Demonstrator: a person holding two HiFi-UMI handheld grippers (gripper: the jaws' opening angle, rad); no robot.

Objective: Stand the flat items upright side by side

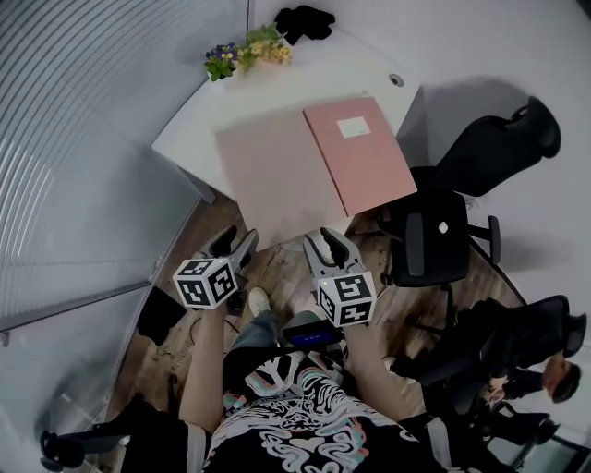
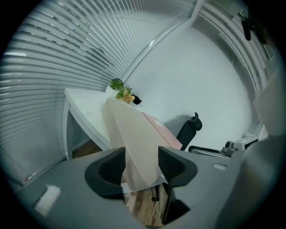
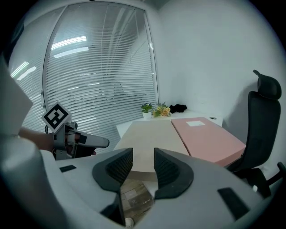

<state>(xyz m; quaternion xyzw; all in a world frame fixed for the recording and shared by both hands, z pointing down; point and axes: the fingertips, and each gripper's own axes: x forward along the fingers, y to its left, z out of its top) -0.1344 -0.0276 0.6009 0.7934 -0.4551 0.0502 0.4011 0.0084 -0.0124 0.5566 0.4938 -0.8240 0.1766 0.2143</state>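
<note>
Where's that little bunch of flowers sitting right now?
The flowers sit at the far edge of the white table, upper left in the head view, left of a black object and beyond the beige folder.

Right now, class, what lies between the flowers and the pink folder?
Nothing. Only bare white tabletop separates the flowers from the pink folder, as the head view shows.

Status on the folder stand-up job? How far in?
Done: nothing. The beige folder and pink folder both lie flat on the table. In hand: nothing. The left gripper and right gripper are open and empty, just short of the table's near edge. Left: stand both upright, side by side.
</note>
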